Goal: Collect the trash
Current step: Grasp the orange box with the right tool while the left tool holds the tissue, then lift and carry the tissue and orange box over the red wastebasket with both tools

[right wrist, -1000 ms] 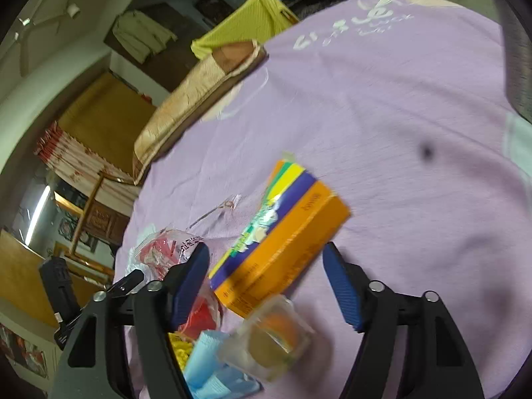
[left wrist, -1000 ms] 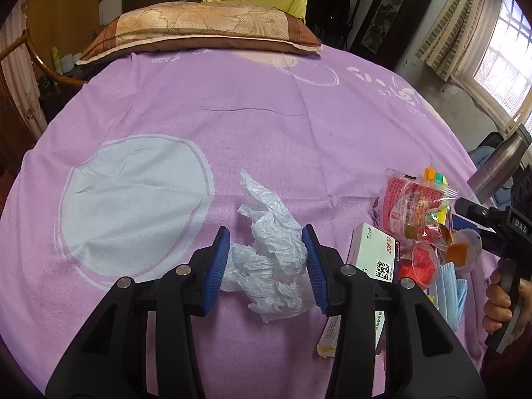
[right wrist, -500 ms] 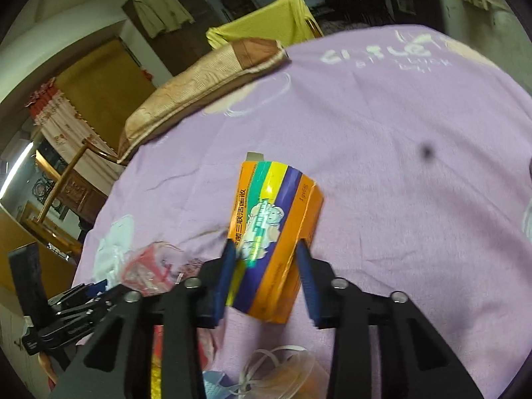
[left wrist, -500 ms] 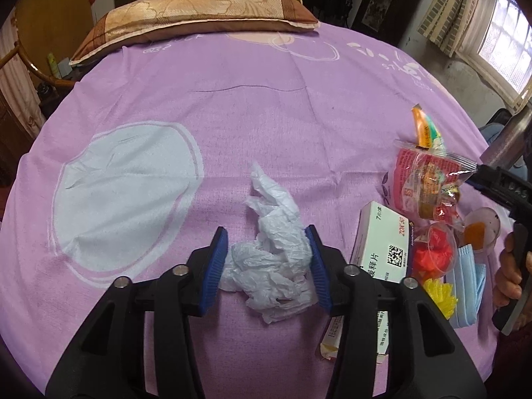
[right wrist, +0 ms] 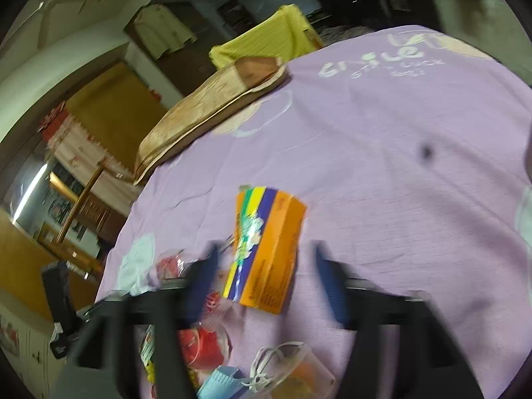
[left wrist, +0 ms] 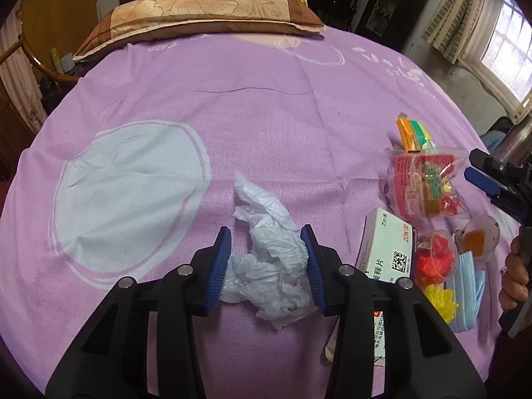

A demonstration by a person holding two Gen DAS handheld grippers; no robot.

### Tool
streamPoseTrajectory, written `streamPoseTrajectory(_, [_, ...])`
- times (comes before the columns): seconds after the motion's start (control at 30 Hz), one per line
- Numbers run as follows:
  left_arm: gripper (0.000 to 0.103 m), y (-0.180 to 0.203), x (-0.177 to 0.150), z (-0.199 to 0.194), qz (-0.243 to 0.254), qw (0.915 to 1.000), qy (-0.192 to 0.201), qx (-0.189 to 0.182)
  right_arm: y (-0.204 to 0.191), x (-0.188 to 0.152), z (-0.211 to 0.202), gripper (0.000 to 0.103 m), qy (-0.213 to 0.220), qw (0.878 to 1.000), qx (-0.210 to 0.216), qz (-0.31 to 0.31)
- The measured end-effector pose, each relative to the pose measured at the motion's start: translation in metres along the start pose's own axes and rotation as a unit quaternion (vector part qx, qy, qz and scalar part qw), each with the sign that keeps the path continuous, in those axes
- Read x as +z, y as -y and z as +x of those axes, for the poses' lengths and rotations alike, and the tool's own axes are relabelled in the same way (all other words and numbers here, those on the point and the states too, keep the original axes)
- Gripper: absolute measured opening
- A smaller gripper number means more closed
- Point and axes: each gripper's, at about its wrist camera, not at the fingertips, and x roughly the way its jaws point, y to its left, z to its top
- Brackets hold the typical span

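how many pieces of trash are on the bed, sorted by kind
crumpled white plastic bag: 1
cardboard boxes: 2 (white box, striped orange box)
snack packet: 1
clear plastic cups: 2 (red-filled cup, orange-filled cup)
blue face mask: 1
yellow wrapper: 1
total: 8

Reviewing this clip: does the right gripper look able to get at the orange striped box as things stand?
Probably yes. The orange striped box lies flat on the purple bedspread between the right gripper's opening jaws, with gaps on both sides. Nothing covers it; the pile of wrappers sits just beside.
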Motion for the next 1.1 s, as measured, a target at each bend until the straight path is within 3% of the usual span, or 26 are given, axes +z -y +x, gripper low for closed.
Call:
streamPoseTrajectory(0.23, [0.042, -0.001, 0.002, -0.018, -0.001, 0.9991, 0.040, 0.014, -0.019, -0.001, 0.021, 0.073, -0.031, 0.999, -0.027, -0.030])
streamPoseTrajectory(0.43, [0.042, 0.001, 0.002, -0.020, 0.004, 0.9991, 0.040, 0.009, -0.025, -0.005, 0.041, 0.074, -0.059, 0.995, -0.062, -0.046])
streamPoseTrajectory(0.47, [0.042, 0.001, 0.002, -0.020, 0.005, 0.9991, 0.041, 0.009, -0.025, -0.006, 0.042, 0.071, -0.062, 0.995, -0.064, -0.050])
streamPoseTrajectory(0.57, [0.042, 0.002, 0.002, -0.020, 0.005, 0.9990, 0.043, 0.011, -0.026, -0.008, 0.043, 0.051, -0.070, 0.995, -0.052, -0.058])
streamPoseTrajectory(1.1, [0.042, -0.003, 0.002, -0.021, -0.005, 0.9991, 0.041, 0.003, -0.028, -0.005, 0.006, 0.043, -0.017, 0.999, 0.022, -0.039])
